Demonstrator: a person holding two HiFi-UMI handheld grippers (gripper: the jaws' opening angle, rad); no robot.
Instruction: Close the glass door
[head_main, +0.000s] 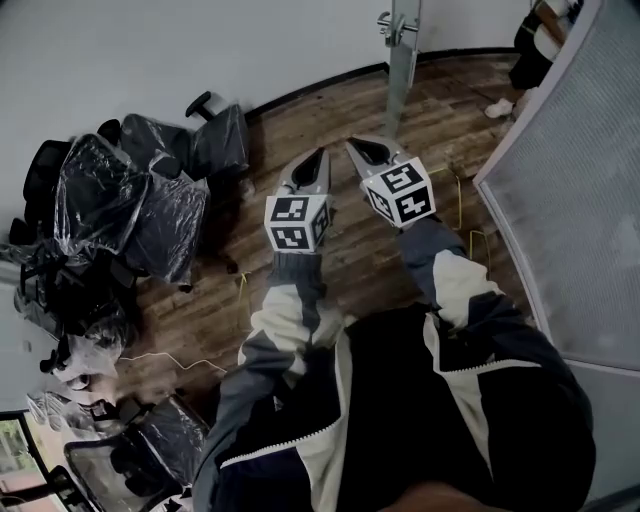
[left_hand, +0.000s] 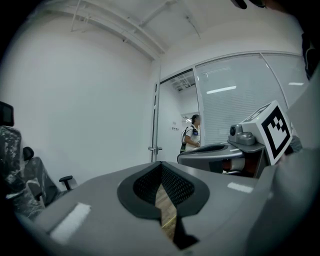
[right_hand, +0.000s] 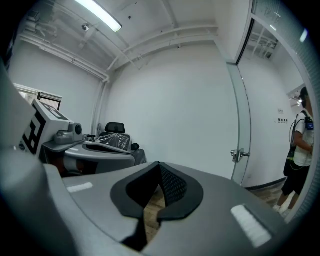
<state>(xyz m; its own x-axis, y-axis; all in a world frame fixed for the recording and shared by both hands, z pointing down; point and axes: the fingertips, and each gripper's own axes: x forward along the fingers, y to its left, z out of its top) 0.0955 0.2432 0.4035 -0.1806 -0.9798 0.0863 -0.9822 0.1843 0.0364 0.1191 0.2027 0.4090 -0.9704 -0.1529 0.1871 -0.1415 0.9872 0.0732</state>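
Left gripper (head_main: 318, 158) and right gripper (head_main: 354, 147): both clenched, nothing between the jaws. Glass door (head_main: 401, 70) stands open at 12 o'clock, well apart from both. Its handle (head_main: 396, 24) is untouched. Judged progress: nothing done on the door yet. Approach, contact and swing shut all remain.

The glass door (head_main: 402, 70) (left_hand: 154, 120) (right_hand: 240, 115) stands open, seen almost edge-on as a tall, narrow pane with a metal edge. A small metal handle (head_main: 392, 22) (left_hand: 154, 148) (right_hand: 239, 154) juts out at mid-height. The door rises upright from the wooden floor (head_main: 330, 110), just beside the open doorway (left_hand: 176, 120).
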